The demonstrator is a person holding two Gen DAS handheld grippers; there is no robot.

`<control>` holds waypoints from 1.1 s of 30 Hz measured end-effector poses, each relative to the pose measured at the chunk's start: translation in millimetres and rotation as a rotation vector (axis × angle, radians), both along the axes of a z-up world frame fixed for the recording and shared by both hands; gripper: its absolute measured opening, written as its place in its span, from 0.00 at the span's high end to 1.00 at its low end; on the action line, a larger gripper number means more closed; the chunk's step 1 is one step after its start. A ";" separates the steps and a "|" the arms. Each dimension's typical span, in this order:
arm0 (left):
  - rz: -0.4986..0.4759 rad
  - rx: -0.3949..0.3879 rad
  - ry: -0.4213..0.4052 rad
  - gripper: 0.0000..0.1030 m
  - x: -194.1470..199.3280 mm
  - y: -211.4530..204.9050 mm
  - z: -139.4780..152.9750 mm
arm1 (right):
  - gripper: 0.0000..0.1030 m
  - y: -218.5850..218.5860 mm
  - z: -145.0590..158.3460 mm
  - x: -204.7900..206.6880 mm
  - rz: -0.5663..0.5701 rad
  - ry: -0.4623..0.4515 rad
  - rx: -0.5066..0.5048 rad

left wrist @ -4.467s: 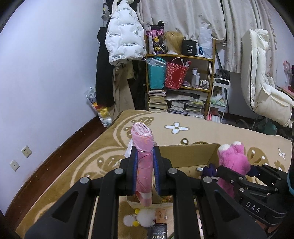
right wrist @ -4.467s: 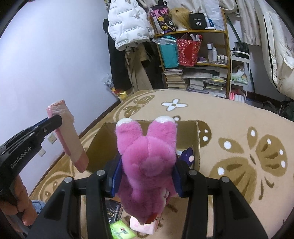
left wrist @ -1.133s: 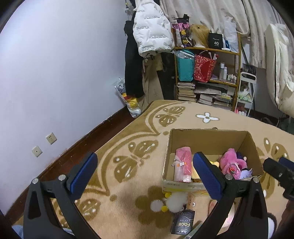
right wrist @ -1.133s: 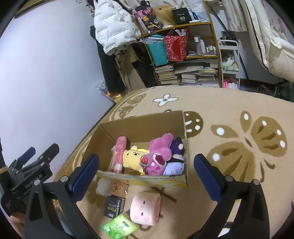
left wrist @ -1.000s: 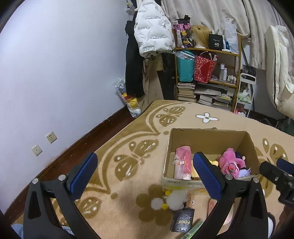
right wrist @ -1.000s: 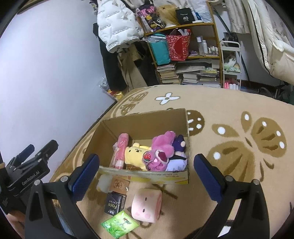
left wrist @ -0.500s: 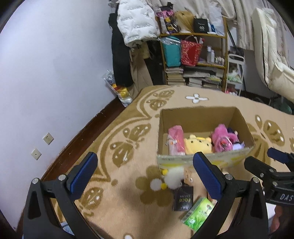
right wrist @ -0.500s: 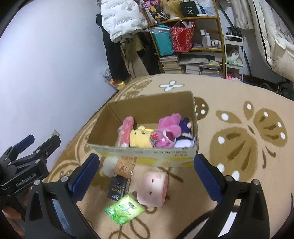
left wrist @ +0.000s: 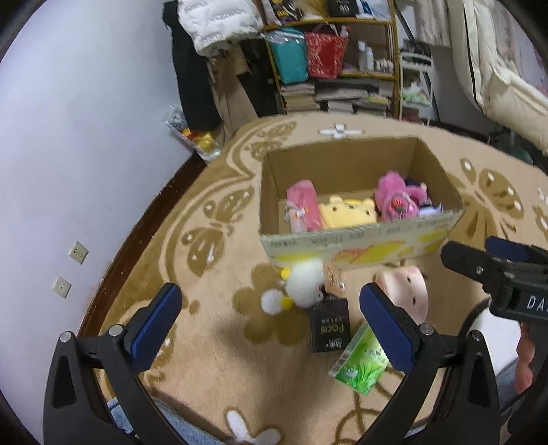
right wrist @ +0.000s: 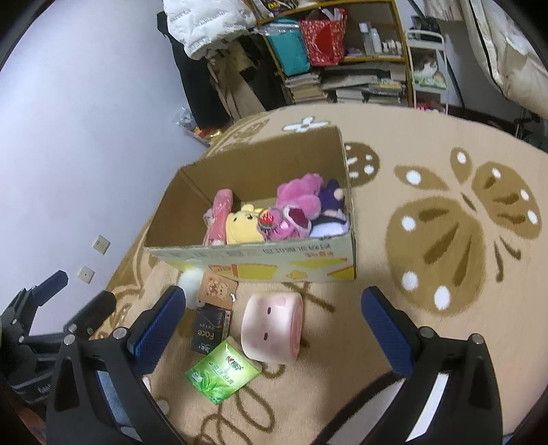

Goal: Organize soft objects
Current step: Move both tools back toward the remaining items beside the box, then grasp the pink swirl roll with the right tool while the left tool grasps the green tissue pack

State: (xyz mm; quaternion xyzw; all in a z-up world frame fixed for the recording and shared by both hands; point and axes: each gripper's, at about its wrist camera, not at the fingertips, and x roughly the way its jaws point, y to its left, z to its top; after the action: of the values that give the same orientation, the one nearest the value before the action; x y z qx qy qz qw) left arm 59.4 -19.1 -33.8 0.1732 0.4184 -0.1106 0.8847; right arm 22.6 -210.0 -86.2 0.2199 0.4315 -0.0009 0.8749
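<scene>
L gripper (left wrist: 270, 325) spread wide, empty; R gripper (right wrist: 274, 325) likewise spread, empty, both above carpet (right wrist: 445, 274). Cardboard box (right wrist: 260, 260) at 12 o'clock holds pink roll (right wrist: 221, 219), yellow plush (right wrist: 241, 227), pink plush (right wrist: 298, 208), purple plush (right wrist: 330, 205). On carpet just in front of box: pink pig cushion (right wrist: 272, 327), green tissue pack (right wrist: 222, 373), black "Face" pack (right wrist: 210, 330), white fluffy toy (left wrist: 303, 282).

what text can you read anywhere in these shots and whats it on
"Face": flat black packet on the rug.
"DA", cut off at the frame edge: black right gripper.
Green tissue pack, cardboard box front, white puffer jacket: print too blurred to read.
</scene>
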 end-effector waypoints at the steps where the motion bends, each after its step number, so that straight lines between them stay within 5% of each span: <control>1: -0.006 0.000 0.015 0.00 0.3 -1.6 -3.3 | 0.00 -0.2 -3.4 1.2 0.001 0.011 0.009; 14: -0.057 -0.018 0.178 0.00 11.7 -19.3 -40.6 | 0.00 -4.1 -41.4 19.4 0.008 0.138 0.107; 23: -0.121 0.044 0.276 0.01 16.8 -36.1 -73.2 | 0.14 9.8 -63.7 35.7 0.090 0.251 0.075; 33: -0.174 0.060 0.371 0.01 12.1 -48.5 -98.7 | 0.16 19.0 -82.5 43.6 0.131 0.307 0.069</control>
State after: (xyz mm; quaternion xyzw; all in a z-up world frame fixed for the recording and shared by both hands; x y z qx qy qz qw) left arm 71.5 -67.5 -132.5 0.2117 0.5608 -0.2043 0.7739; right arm 66.2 -191.1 -168.7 0.2185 0.5732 0.0374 0.7888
